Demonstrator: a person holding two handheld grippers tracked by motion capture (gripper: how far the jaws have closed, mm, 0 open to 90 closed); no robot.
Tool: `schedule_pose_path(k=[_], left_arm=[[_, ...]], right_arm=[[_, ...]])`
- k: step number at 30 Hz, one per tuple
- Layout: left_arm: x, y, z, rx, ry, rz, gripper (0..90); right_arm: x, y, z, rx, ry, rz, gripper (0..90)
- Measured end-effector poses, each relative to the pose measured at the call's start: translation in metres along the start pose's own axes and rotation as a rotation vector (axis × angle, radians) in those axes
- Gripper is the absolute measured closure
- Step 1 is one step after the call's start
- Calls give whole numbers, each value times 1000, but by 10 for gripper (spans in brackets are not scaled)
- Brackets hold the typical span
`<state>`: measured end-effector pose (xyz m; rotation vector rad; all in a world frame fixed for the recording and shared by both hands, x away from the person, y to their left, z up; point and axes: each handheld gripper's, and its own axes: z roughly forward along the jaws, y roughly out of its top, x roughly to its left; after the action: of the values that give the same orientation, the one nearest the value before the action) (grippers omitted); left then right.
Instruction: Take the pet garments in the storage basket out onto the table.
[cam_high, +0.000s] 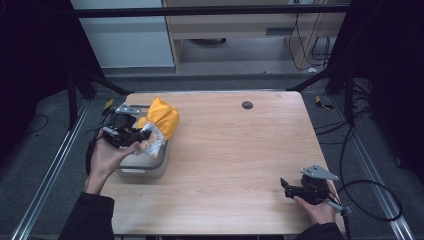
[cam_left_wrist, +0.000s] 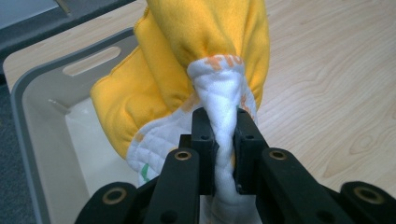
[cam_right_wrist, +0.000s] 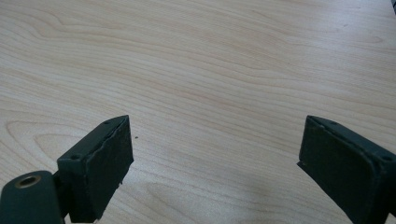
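The left gripper (cam_left_wrist: 219, 140) pinches a yellow-and-white cloth (cam_high: 161, 121) over the grey bin (cam_high: 142, 170), hiding the bin's inside; the right gripper (cam_right_wrist: 215, 158) rests well apart, jaws wide over bare table (cam_high: 235, 150).

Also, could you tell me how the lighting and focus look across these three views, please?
High view: dim, dark edges, table evenly lit. Left gripper view: bright, yellow cloth sharp, left gripper slightly soft. Right gripper view: wood grain crisp, soft shadow beneath the open right gripper.
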<state>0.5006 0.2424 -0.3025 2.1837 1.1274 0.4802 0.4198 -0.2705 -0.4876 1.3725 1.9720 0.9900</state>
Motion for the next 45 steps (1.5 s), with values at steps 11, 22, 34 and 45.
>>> schedule_pose_path(k=[11, 22, 34, 45], left_arm=[[-30, 15, 1, -6, -49, 72, 815], [-55, 24, 10, 9, -104, 134, 815], [-76, 24, 25, 16, -157, 169, 815], [-91, 20, 47, 48, -182, 199, 815]], right_arm=[[-1, -1, -1, -4, -10, 4, 97], [-5, -3, -2, -7, -18, 16, 98], [-6, -3, -2, -15, -24, 12, 97], [-6, -3, -2, -13, -25, 6, 97]])
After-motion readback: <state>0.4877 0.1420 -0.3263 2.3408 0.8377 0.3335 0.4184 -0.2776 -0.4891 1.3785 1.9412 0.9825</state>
